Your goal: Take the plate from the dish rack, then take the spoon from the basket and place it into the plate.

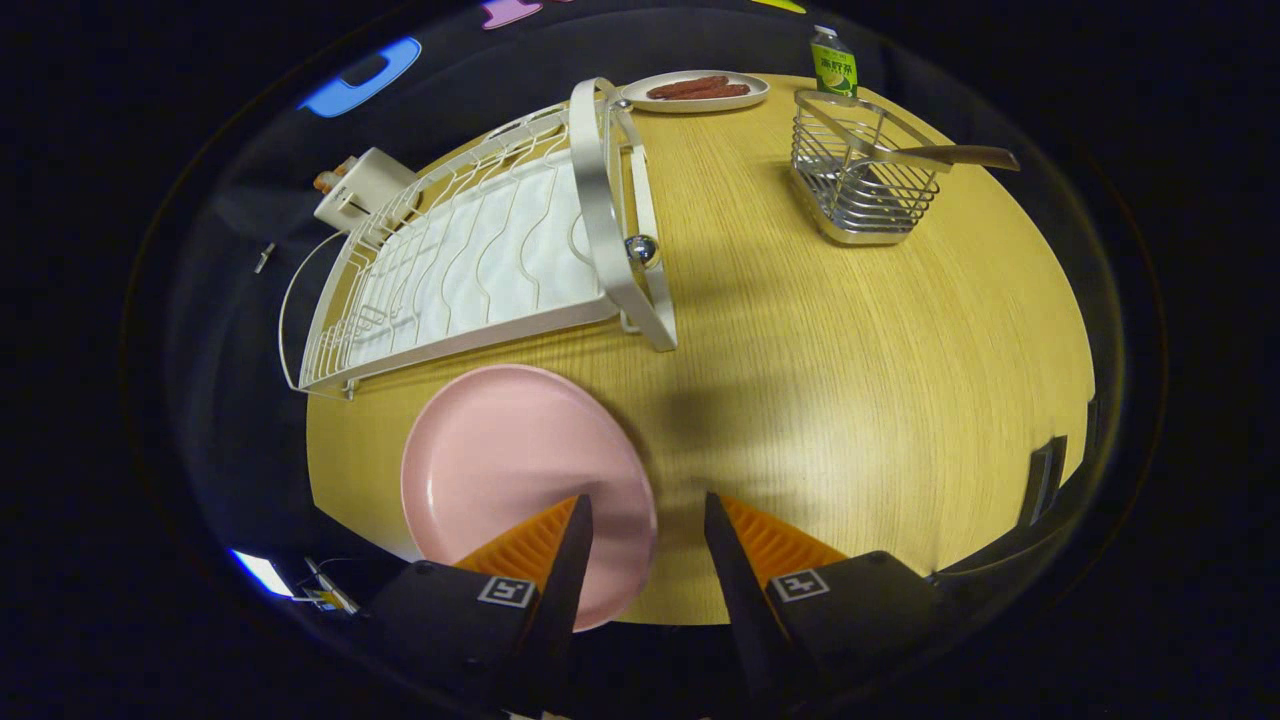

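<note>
A pink plate [500, 450] lies flat on the wooden table [850, 400], just in front of the white dish rack [470, 250]. My gripper [647, 500] is open and hovers over the table's near edge. Its left finger [545, 545] is above the plate's right rim and its right finger [760, 545] is above bare wood. Nothing is between them. Far beyond the fingers to the right stands a wire basket [860, 190]. A spoon [960, 155] rests in it, its handle sticking out over the basket's right rim.
Behind the rack, at the table's far edge, a white plate [695, 92] holds sausages. A green bottle [832, 62] stands behind the basket. A white box [362, 188] sits beyond the rack's left side. Bare wood stretches between plate and basket.
</note>
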